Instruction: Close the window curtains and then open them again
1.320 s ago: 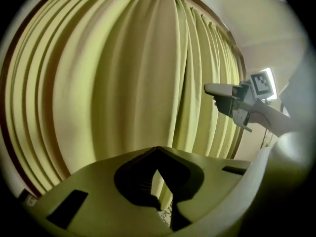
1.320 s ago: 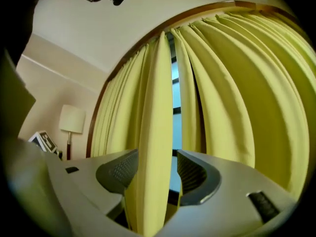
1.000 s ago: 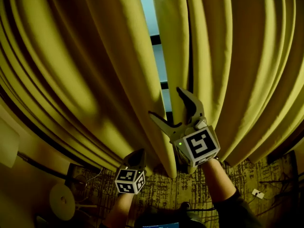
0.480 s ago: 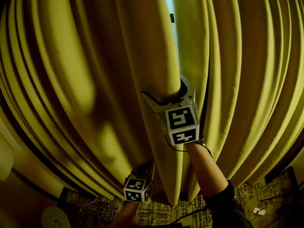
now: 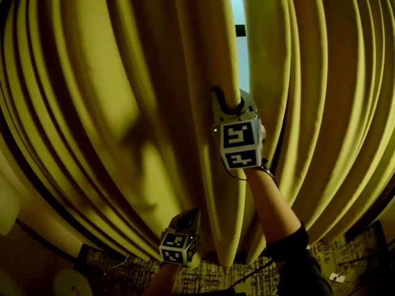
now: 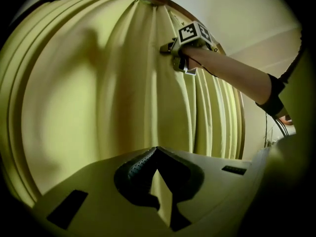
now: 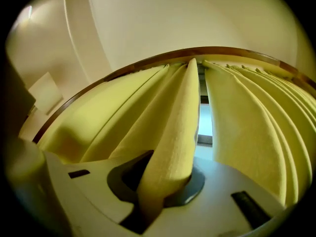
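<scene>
Two yellow pleated curtains hang before me: a left curtain (image 5: 123, 103) and a right curtain (image 5: 321, 103), with a narrow strip of window (image 5: 238, 5) between them at the top. My right gripper (image 5: 229, 106) is raised at the left curtain's inner edge. Its jaws have just been closing and now pinch that edge fold (image 7: 177, 132), which runs up from between them. In the left gripper view the right gripper (image 6: 178, 51) shows on the same fold. My left gripper (image 5: 191, 214) hangs low in front of the left curtain, shut (image 6: 156, 149) with nothing in it.
A brown curtain rail (image 7: 148, 60) curves across the top under a pale ceiling. A patterned floor (image 5: 216, 279) with cables lies below the curtain hems. A round white object (image 5: 68, 282) sits at the lower left, beside a pale wall (image 5: 6, 205).
The right gripper has risen along the left curtain's edge, and its wide-open jaws have closed onto the fold. The left gripper has risen a little toward the curtain.
</scene>
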### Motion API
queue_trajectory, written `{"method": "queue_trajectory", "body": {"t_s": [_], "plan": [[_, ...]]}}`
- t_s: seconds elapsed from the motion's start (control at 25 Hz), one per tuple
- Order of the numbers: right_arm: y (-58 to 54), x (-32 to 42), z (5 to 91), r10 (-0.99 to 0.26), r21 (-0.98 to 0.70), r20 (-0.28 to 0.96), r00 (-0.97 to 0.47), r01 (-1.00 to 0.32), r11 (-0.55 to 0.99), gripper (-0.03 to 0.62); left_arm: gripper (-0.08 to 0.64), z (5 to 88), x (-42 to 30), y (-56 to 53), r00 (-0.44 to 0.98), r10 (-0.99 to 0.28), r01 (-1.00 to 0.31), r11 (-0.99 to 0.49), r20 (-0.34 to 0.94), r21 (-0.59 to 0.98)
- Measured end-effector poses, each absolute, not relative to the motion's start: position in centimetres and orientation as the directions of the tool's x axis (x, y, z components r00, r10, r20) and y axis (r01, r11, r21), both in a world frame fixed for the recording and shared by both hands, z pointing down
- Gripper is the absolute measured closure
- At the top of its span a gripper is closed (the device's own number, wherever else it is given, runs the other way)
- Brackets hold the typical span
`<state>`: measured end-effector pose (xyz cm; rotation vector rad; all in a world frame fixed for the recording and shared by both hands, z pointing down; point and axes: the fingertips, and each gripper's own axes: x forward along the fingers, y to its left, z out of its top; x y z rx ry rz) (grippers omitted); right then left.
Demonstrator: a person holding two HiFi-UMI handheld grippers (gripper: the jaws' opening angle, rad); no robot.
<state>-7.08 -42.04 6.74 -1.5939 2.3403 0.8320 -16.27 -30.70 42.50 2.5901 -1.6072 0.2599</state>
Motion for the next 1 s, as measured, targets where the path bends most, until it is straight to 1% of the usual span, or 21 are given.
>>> {"method": "queue_trajectory", "body": {"t_s": [0.04, 0.08, 0.28, 0.36, 0.52, 0.72, 0.88, 1.0], "plan": [[-42.0, -7.2, 6.6, -0.792, 0.342, -0.46, -0.401, -0.903, 0.259, 0.547, 0.556, 42.5, -16.5, -30.6, 0.43, -0.883, -0.897, -0.441, 0.187, -0.017], [-41.9, -7.2, 6.4, -0.789, 0.351, -0.465, -0.401, -0.902, 0.252, 0.56, 0.556, 42.5, -16.7, -30.4, 0.425, -0.886, -0.9, -0.435, 0.187, -0.016], [-41.3, -7.9, 6.2, -0.779, 0.407, -0.471, -0.414, -0.885, 0.225, 0.566, 0.556, 42.9, -17.4, -29.2, 0.394, -0.901, -0.916, -0.401, 0.182, -0.002], [-41.1, -9.5, 6.2, -0.775, 0.44, -0.465, -0.427, -0.872, 0.216, 0.566, 0.556, 43.1, -18.8, -28.8, 0.378, -0.908, -0.924, -0.383, 0.182, 0.006], [-40.7, -15.6, 5.9, -0.754, 0.53, -0.452, -0.477, -0.823, 0.204, 0.564, 0.556, 44.3, -23.5, -28.6, 0.323, -0.93, -0.946, -0.322, 0.174, 0.031], [-40.2, -20.4, 5.3, -0.726, 0.604, -0.445, -0.525, -0.774, 0.19, 0.563, 0.556, 44.8, -26.1, -28.3, 0.275, -0.947, -0.961, -0.27, 0.169, 0.051], [-39.6, -28.1, 4.8, -0.688, 0.647, -0.436, -0.58, -0.733, 0.209, 0.563, 0.556, 44.6, -31.5, -28.8, 0.239, -0.959, -0.97, -0.231, 0.15, 0.072], [-39.2, -34.1, 5.2, -0.654, 0.703, -0.41, -0.636, -0.677, 0.218, 0.563, 0.556, 44.3, -35.1, -29.3, 0.217, -0.967, -0.974, -0.207, 0.135, 0.088]]}}
